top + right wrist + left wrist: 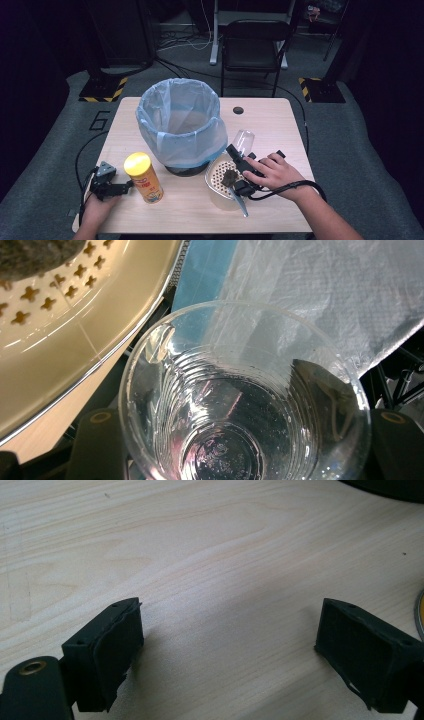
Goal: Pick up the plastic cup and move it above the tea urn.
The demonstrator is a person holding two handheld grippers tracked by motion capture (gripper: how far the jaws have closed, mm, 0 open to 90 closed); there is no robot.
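While the right gripper [239,152] rests near the table's 4 o'clock corner, its two black jaws squeeze a clear plastic cup [243,140] from both sides. From the right gripper view you look straight down into the cup [235,405], with one dark jaw pressed on each side of it. The cup is tipped over and its open mouth points toward 12 o'clock, at the bin. A person's right hand [272,172] holds this gripper, and a black cable loops away from it toward 3 o'clock.

Just beside the cup, at its 7 o'clock, lies a cream dish with little holes [220,175] and a shiny rim. A dark lump [230,176] sits in it. The right gripper view has the dish [75,335] at 10 o'clock of the cup.

At the cup's 10 o'clock stands a dark bin with a pale blue bag [179,122] in it, near the middle of the wooden table [270,120]. The bag hangs over the rim.

Far off, near the table's 8 o'clock corner, the left gripper [117,189] lies in the left hand [95,207]. Its jaws stand apart with only bare wood between them [227,645]. A yellow can [144,177] stands upright just beside it, at its 3 o'clock.
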